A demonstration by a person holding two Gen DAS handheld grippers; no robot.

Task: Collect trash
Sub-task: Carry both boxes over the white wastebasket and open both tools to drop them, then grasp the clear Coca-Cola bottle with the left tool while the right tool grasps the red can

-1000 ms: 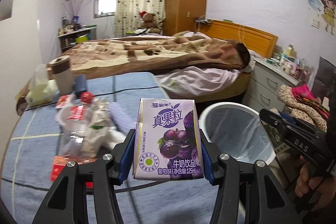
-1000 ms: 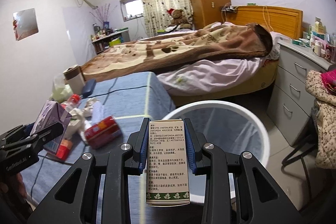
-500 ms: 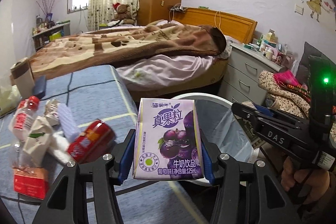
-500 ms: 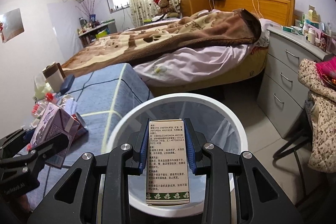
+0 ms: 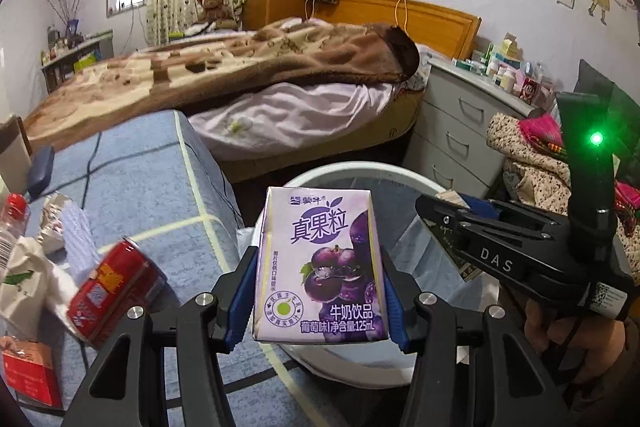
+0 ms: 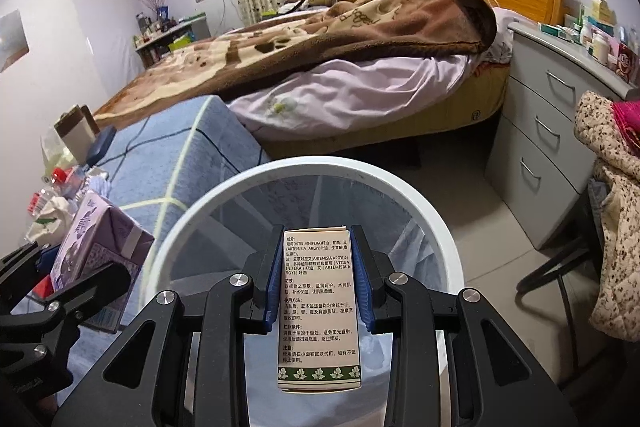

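**Trash collection: two cartons held at the bin**

- Left tool (image 5: 320, 291): its blue pads are clamping a purple grape milk carton (image 5: 320, 267), held upright, at the near rim of the white trash bin (image 5: 356, 173).
- Right tool (image 6: 318, 291): it is gripping a narrow white medicine box (image 6: 319, 307), upright, hanging directly over the bin's lined opening.
- Blue checked tabletop (image 5: 132, 187): it is lying at 9 o'clock of the bin, carrying a red can (image 5: 116, 289) on its side, a crumpled white wrapper (image 5: 24, 275) and an orange box (image 5: 28, 373).
- Bed (image 6: 340, 39): it is standing at 12 o'clock, beyond the bin, under a brown blanket.
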